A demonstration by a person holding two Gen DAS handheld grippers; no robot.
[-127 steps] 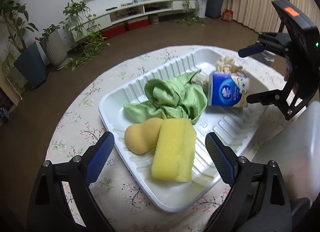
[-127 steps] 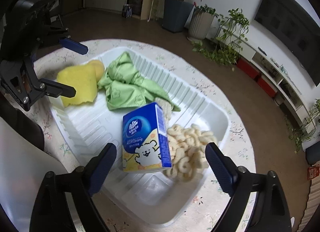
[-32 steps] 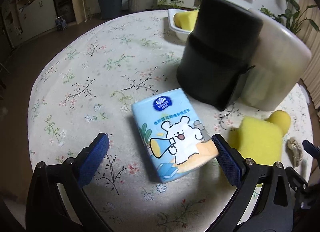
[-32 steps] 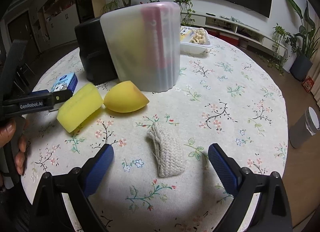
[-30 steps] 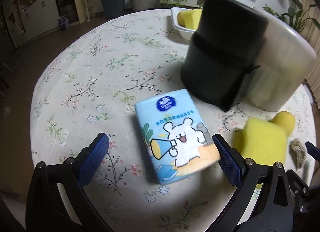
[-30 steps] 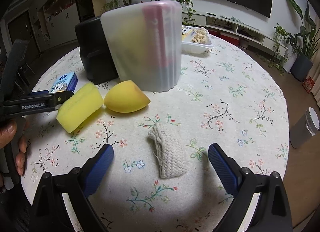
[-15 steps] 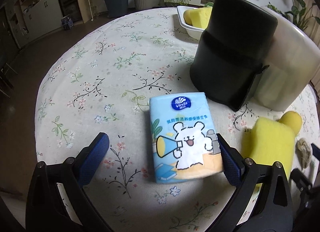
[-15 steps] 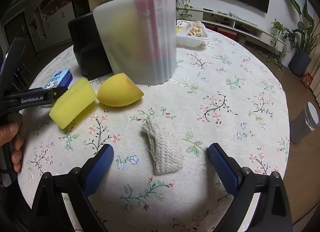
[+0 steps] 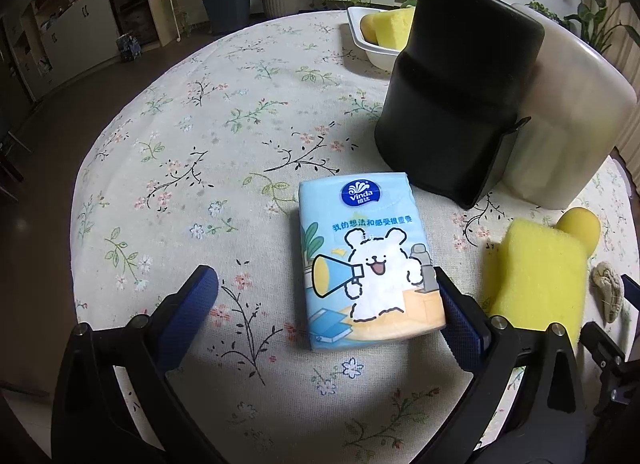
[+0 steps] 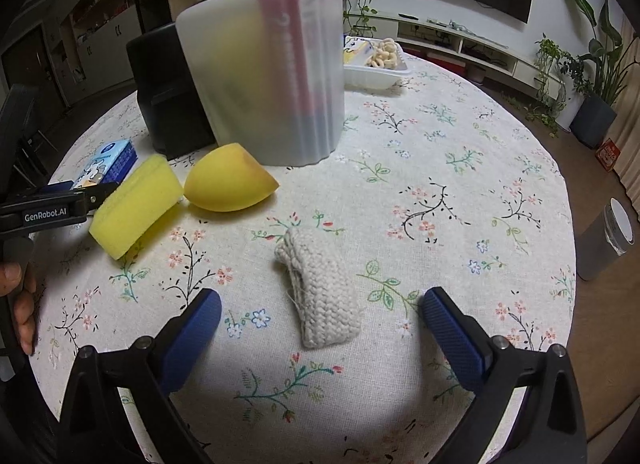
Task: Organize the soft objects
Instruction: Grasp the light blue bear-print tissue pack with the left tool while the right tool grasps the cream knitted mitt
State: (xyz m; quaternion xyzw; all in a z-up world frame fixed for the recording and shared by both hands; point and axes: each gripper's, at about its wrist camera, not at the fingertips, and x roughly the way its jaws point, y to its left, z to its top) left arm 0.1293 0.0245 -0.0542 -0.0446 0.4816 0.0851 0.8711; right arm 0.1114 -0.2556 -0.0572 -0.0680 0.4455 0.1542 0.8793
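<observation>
A light blue tissue pack (image 9: 366, 262) printed with a white bear lies flat on the floral tablecloth, its near end between the fingers of my left gripper (image 9: 330, 306), which is open. The right finger pad (image 9: 460, 328) sits close beside the pack's corner. A yellow rectangular sponge (image 9: 536, 276) and a yellow egg-shaped sponge (image 10: 230, 183) lie to its right. A cream knitted cloth (image 10: 320, 292) lies in front of my right gripper (image 10: 320, 328), open around its near end. In the right wrist view the tissue pack (image 10: 108, 163) and rectangular sponge (image 10: 134, 205) sit at the left.
A black container (image 9: 456, 91) and a frosted translucent container (image 10: 268, 71) stand side by side mid-table. Behind them a white tray (image 9: 370, 45) holds more soft items. A hand (image 10: 20, 304) grips the left tool. Potted plants and a TV shelf line the room.
Since 4.2 s ago both views have left the white tray for the table behind the containers. In the last second the left gripper has closed in on the tissue pack; the right edged towards the knitted cloth.
</observation>
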